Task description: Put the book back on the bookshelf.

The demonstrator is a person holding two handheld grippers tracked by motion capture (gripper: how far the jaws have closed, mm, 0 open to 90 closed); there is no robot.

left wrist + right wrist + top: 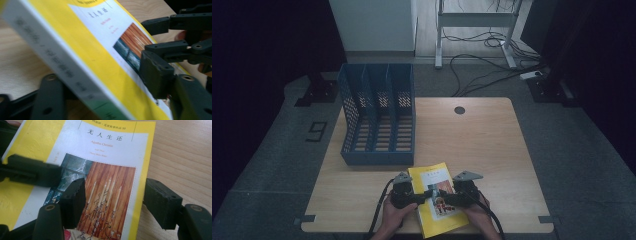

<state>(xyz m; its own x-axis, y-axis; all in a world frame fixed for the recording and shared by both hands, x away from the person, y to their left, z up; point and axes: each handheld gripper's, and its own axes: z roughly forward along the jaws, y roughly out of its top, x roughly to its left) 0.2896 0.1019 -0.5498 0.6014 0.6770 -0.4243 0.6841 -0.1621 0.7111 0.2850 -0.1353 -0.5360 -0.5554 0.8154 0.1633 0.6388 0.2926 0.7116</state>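
- Book (pixel 438 200) — yellow paperback with a picture on its cover, lying at the near edge of the table (pixel 492 145), between the two hands.
- Left gripper (pixel 417 195) — working at the book's left, spine-side edge. In the left gripper view one jaw is sitting on the cover and the other is lying under the lifted spine edge; the book is between the jaws, but whether the pads are pressing I cannot tell.
- Right gripper (pixel 117 205) — jaws standing apart across the book's right edge, one over the cover picture, the other out over bare wood; not clamping anything.
- File rack (pixel 379 120) — blue, three slots, standing at the far left of the table, well apart from the book; likely where the book is going.
- Step in hand, as I judge it — getting a firm hold on the book to lift it.
- Handling advice — seat the left jaws deep over the spine before squeezing; a shallow grip is risking the cover slipping or pages fanning.
- Bring the right jaws onto the opposite edge, so the book is rising level.
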